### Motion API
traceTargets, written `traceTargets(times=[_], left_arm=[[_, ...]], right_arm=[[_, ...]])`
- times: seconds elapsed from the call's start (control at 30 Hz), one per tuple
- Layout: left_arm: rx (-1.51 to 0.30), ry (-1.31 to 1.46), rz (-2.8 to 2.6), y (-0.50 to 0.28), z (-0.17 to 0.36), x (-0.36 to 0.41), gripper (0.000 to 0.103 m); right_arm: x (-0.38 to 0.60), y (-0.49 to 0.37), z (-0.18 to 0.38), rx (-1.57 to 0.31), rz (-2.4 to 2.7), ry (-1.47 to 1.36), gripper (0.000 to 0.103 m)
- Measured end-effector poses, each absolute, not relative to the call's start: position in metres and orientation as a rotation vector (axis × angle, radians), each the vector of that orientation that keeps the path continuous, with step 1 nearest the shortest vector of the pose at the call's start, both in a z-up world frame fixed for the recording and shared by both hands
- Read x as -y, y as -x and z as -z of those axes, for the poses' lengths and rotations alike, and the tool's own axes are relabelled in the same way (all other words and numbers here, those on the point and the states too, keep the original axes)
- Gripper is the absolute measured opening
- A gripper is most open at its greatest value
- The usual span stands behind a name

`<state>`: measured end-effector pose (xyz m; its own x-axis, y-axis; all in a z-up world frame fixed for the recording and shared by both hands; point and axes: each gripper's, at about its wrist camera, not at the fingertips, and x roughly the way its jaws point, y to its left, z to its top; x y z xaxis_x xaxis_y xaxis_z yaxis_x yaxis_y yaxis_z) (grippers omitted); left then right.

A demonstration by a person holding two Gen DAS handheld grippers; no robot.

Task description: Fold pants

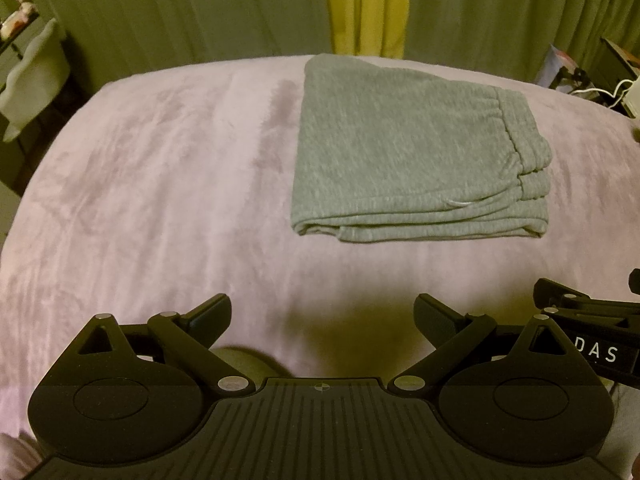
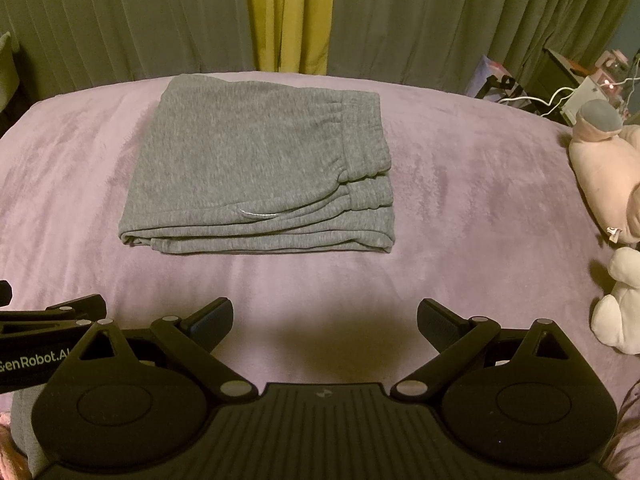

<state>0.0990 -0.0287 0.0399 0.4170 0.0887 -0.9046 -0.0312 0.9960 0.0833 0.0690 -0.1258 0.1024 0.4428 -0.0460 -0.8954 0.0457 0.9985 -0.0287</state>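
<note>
Grey sweatpants (image 1: 412, 152) (image 2: 260, 164) lie folded into a flat rectangle on a lilac blanket (image 1: 160, 184) (image 2: 460, 200), elastic waistband on the right side, layered folded edges facing me. My left gripper (image 1: 322, 316) hovers open over bare blanket, well short of the pants and to their near left, holding nothing. My right gripper (image 2: 324, 320) is open too, empty, near the front of the bed below the pants. Each gripper's body shows at the edge of the other's view.
Green and yellow curtains (image 2: 288, 16) hang behind the bed. Plush toys (image 2: 604, 168) sit on the blanket's right edge. A cluttered stand with cables (image 2: 580, 92) is at far right. A pale chair (image 1: 32, 76) stands left of the bed.
</note>
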Motion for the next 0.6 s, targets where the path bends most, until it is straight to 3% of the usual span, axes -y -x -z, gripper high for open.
traceTargets(times=[0.6], left_arm=[[-1.138,-0.052,-0.077,-0.0996,-0.0409,0.027,0.101]], right_arm=[[0.1252,-0.0692,-0.1037,-1.11,0.06,0.0,0.099]])
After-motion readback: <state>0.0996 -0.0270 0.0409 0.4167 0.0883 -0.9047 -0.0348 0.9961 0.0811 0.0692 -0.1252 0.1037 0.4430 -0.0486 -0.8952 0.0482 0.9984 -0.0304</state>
